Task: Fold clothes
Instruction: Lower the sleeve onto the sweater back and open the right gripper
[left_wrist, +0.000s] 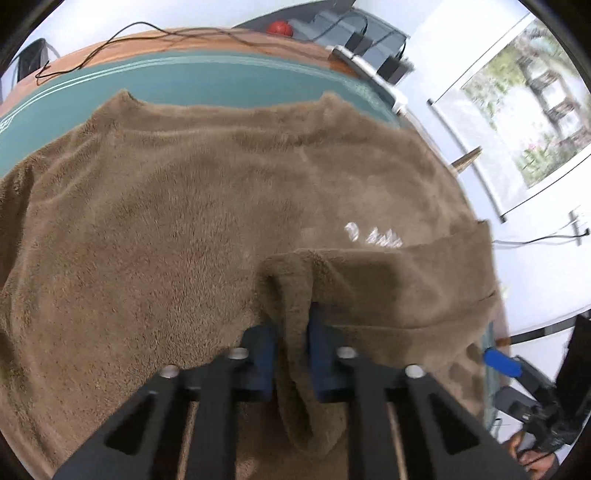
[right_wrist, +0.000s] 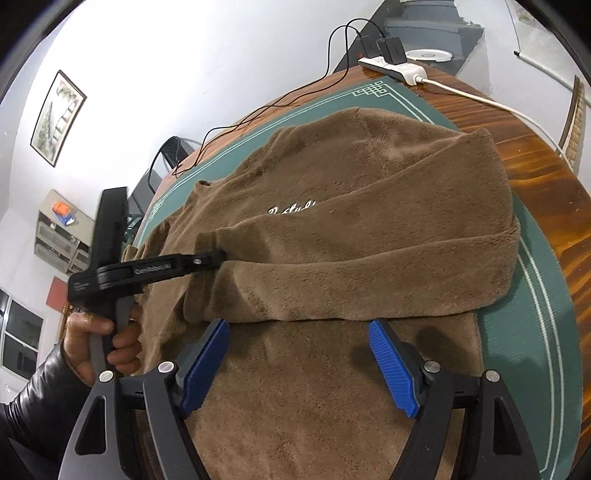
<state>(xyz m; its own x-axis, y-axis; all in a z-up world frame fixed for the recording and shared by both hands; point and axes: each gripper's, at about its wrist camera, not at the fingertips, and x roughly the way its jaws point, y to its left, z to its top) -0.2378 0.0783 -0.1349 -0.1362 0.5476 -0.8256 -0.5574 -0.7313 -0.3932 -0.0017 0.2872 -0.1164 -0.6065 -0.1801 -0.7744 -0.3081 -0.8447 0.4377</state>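
Note:
A brown fleece sweater (left_wrist: 166, 221) with white lettering lies spread on a green mat (left_wrist: 221, 81); it also shows in the right wrist view (right_wrist: 369, 221). My left gripper (left_wrist: 291, 332) is shut on the cuff of a sleeve (left_wrist: 388, 284) that is folded across the sweater's body. The left gripper shows in the right wrist view (right_wrist: 214, 260), pinching the sleeve end (right_wrist: 207, 243). My right gripper (right_wrist: 299, 354) is open and empty, its blue pads just above the sweater's lower part, near the sleeve's edge.
The mat (right_wrist: 535, 332) lies on a wooden table (right_wrist: 535, 155). A white power strip (right_wrist: 395, 68) with plugs and black cables (right_wrist: 258, 110) sits at the far edge. A red ball (left_wrist: 279, 27) lies beyond the table.

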